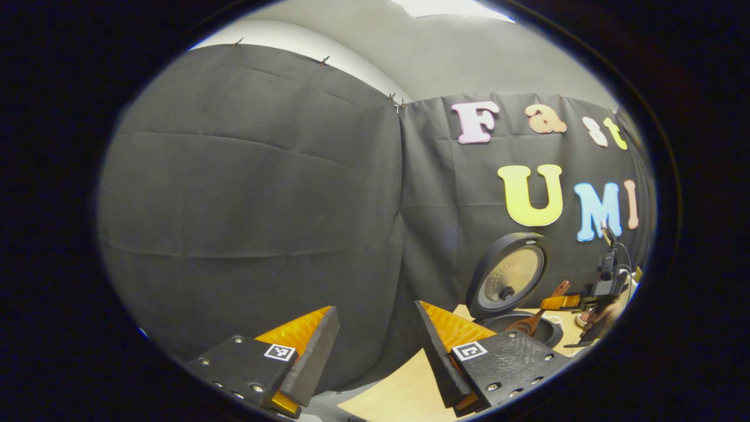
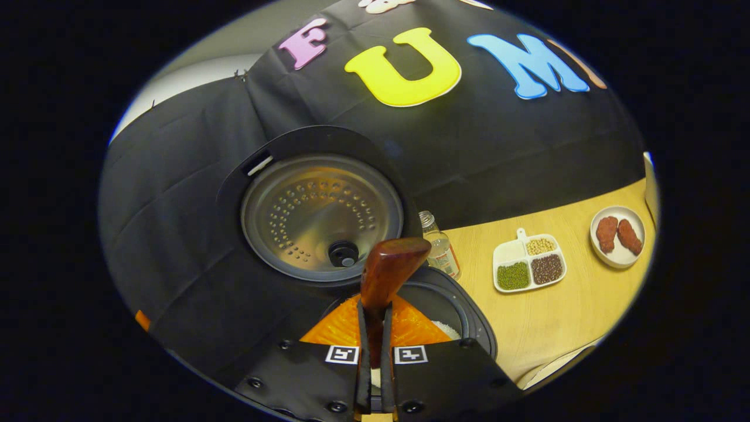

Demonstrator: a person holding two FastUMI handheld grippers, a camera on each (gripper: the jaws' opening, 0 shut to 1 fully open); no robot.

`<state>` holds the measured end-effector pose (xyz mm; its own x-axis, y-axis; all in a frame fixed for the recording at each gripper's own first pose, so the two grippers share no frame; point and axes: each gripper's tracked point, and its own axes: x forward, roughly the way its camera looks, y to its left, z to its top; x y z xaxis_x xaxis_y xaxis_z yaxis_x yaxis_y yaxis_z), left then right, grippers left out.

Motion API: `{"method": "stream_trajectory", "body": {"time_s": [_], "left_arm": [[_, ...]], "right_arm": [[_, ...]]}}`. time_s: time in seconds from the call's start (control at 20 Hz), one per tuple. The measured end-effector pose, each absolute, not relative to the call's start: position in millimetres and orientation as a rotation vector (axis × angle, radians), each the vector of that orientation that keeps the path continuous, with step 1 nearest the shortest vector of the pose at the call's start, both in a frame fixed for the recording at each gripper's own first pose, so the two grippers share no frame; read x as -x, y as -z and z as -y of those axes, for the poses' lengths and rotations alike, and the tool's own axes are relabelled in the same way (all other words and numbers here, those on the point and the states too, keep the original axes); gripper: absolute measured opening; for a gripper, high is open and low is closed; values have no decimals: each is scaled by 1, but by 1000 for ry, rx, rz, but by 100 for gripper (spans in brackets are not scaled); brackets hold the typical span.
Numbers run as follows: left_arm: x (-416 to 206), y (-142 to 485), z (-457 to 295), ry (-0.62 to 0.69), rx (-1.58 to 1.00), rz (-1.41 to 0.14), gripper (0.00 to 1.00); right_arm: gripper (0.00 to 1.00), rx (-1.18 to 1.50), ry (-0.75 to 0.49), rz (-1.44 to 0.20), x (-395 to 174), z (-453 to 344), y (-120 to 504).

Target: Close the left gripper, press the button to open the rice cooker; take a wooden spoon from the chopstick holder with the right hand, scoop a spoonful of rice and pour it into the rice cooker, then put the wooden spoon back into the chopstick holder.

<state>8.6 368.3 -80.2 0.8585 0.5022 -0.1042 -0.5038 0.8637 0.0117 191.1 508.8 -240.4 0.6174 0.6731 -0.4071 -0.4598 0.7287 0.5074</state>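
Clamped between the two fingers of the right tongs [image 2: 375, 328], seen in the right gripper view, is the handle of the wooden spoon [image 2: 388, 271], which stands up from the narrow gap with its brown end pointing toward the raised lid. Both fingers are pressed against the handle, so the right tongs are closed on it. Directly beyond and below them the open pot of the rice cooker [image 2: 463, 319] is seen, with a patch of white rice [image 2: 446, 330] showing at its inner edge, and behind it the lid [image 2: 321, 217] stands upright with its metal inner plate facing forward. A small bottle [image 2: 440, 249] stands just beside the cooker, and farther along the table [image 2: 562, 316] a divided dish of beans [image 2: 529, 267] and a small plate with two reddish pieces [image 2: 617, 235] are set. In the left gripper view the left tongs [image 1: 375, 346] are held wide apart and empty, well back from the cooker, whose lid [image 1: 508, 275] is seen open with the spoon [image 1: 530, 322] reaching over the pot. The step in hand is judged to be the pouring of the rice into the cooker; whether the bowl of the spoon has been emptied cannot be told. Next, the spoon is to be lifted clear and carried to the chopstick holder, where the handle must be released upright.
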Motion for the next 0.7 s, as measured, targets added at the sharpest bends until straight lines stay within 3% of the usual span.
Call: {"method": "stream_trajectory", "body": {"time_s": [0.7], "left_arm": [[-9, 80, -366, -509, 32, -113, 80]], "right_arm": [[8, 139, -738, -355, -196, -504, 237]]}}
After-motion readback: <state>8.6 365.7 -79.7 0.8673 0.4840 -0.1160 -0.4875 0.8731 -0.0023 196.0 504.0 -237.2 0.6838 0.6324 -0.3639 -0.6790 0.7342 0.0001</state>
